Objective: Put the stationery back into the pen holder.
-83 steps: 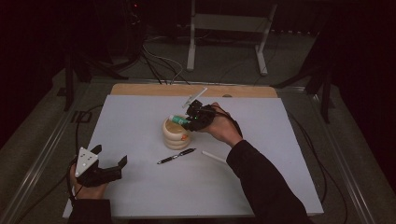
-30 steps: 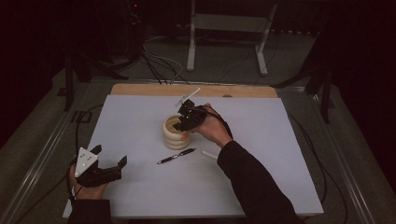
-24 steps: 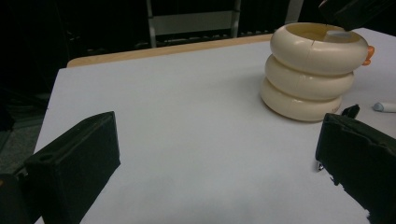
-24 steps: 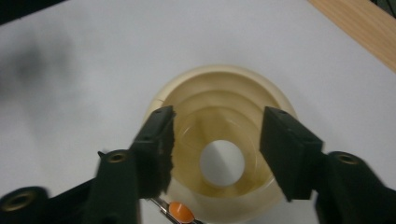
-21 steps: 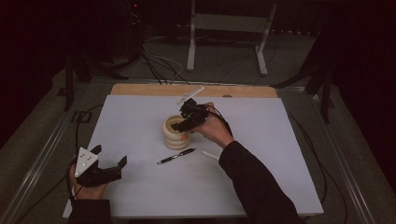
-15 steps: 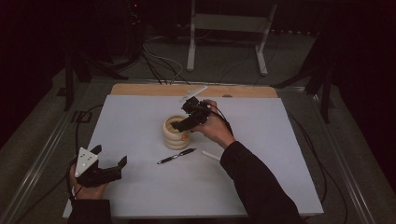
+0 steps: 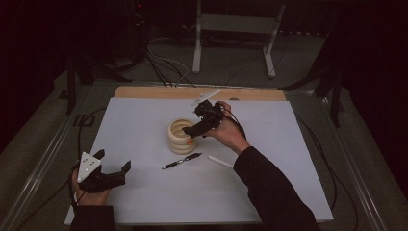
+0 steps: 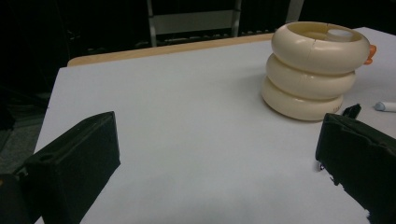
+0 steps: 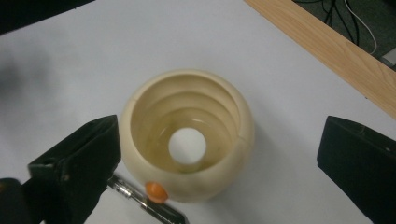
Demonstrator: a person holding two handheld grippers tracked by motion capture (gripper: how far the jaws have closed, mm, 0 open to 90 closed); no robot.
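Cream ribbed ring-stacked plastic holder: load released into it, right gripper emptied.

The holder is seen directly below and between the black jaws in the right gripper view, touched by neither; a white-topped round piece is now stood inside it, where a greenish item was carried at its rim in the earlier pictures. The jaws have just been opening and are spread wide with nothing between the pads, so the drop is judged done. Just beside the nearer jaw a black pen and a white marker are left, probably to be fetched next. The left gripper is parked open and empty, well apart. Bare white table sheet is left all round; the wooden edge lies beyond the right gripper.
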